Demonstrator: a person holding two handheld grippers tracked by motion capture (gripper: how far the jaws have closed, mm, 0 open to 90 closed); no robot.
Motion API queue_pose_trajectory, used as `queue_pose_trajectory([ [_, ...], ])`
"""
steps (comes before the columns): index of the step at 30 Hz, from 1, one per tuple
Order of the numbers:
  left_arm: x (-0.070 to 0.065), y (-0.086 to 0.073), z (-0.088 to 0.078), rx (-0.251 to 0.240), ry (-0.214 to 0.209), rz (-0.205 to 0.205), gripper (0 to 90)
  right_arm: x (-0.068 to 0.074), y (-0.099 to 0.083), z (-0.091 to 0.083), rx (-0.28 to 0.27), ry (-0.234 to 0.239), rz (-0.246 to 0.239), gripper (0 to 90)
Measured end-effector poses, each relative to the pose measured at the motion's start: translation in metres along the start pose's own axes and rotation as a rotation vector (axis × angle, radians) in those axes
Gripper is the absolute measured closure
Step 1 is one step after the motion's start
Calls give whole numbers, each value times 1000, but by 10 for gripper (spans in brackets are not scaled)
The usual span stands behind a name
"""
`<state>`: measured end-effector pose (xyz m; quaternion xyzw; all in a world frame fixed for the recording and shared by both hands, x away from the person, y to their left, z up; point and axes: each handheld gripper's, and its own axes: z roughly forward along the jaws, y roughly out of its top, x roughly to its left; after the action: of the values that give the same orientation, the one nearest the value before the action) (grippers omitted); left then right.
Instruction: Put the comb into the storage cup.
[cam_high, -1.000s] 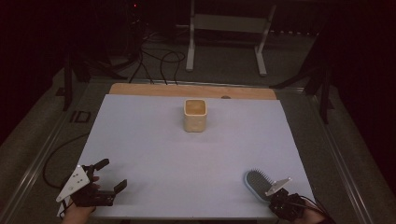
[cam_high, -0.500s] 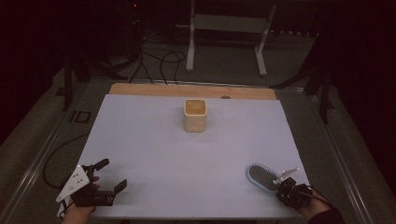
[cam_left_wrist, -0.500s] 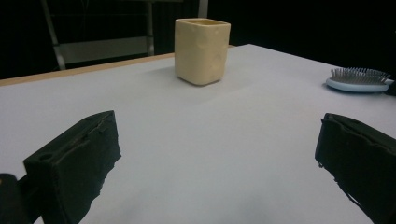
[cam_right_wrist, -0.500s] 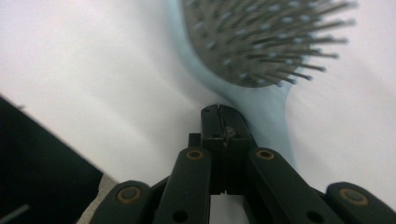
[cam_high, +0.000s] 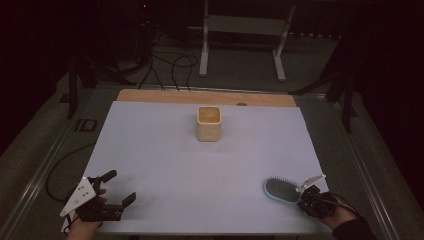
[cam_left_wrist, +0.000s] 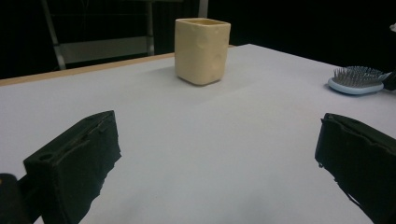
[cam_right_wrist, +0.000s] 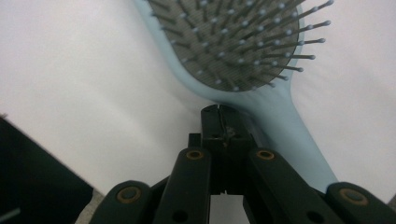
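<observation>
A pale blue hairbrush lies bristles up at the sheet's front right; in the right gripper view the hairbrush has its head just ahead. My right gripper is shut, and in its own view the gripper rests against the left edge of the brush handle with nothing seen between its jaws. My left gripper stands open at the front left, its jaws wide apart over bare sheet. A cream square cup stands upright at the back middle, seen ahead as the cup.
A white sheet covers the table, with a wooden strip along the far edge. Cables and a metal stand sit on the floor behind. From the left gripper view the brush lies far right.
The right gripper and the hairbrush have shifted together a little to the right. The left gripper and the cup have stayed put.
</observation>
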<state>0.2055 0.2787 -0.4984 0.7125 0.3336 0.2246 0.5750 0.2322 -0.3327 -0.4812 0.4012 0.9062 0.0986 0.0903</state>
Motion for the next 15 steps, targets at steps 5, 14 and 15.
queue_pose_trajectory([
  [5,0,0,0,-1,1,-2,0,-8,0,-8,-5,4,-42,892],
  [14,1,0,0,-2,0,-2,0,-25,-1,-21,-44,98,-194,756],
  [15,0,0,0,-1,1,-4,0,-25,-1,-22,-48,107,-220,729],
])
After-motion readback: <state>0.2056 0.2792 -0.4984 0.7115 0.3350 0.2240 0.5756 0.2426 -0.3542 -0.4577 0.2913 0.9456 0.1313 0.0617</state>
